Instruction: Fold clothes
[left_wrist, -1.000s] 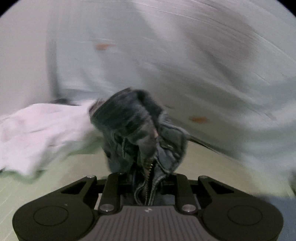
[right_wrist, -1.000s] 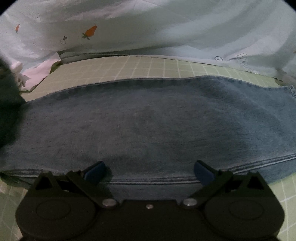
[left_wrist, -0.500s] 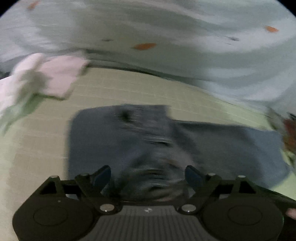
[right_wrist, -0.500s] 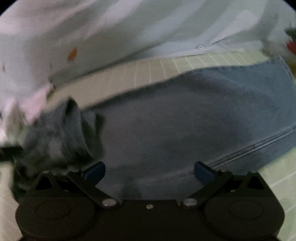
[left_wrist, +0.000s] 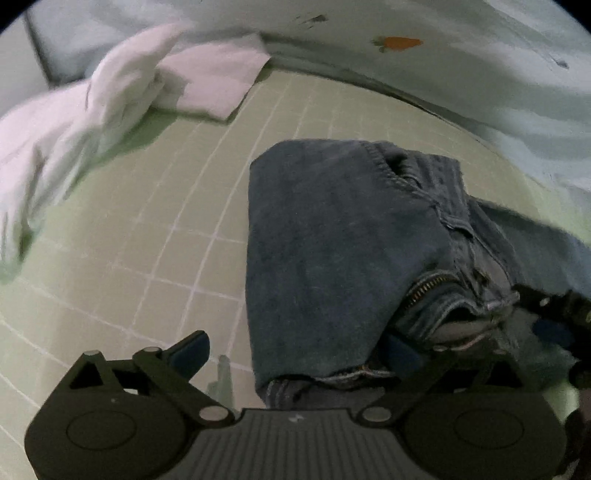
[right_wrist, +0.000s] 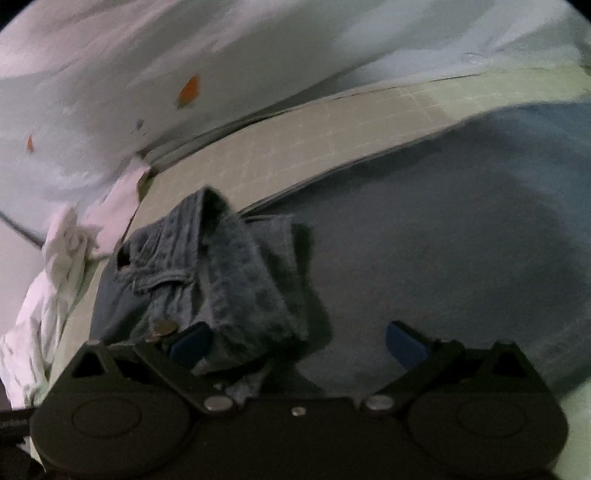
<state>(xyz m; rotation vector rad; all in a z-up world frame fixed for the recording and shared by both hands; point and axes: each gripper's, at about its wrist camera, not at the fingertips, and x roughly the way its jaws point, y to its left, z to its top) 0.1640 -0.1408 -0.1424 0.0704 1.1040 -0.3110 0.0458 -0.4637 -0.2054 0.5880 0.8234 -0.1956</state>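
Observation:
Blue denim jeans (left_wrist: 332, 240) lie on a green grid mat (left_wrist: 147, 229), the waist end with its zipper (left_wrist: 428, 286) folded over onto the legs. My left gripper (left_wrist: 295, 350) is open just above the near edge of the fold; its right finger lies against the denim. In the right wrist view the jeans (right_wrist: 443, 240) spread across the mat, with the bunched waistband (right_wrist: 207, 266) and its metal button (right_wrist: 164, 326) by the left finger. My right gripper (right_wrist: 297, 341) is open over the denim. It also shows in the left wrist view (left_wrist: 554, 321) at the right edge.
A crumpled white garment (left_wrist: 92, 110) lies at the mat's far left; it also shows in the right wrist view (right_wrist: 55, 266). A pale sheet with carrot prints (left_wrist: 399, 42) borders the mat at the back.
My left gripper held the jeans' waist aloft, then laid it over the legs and opened. The waist now rests folded on the mat. My right gripper stayed open and swung left.

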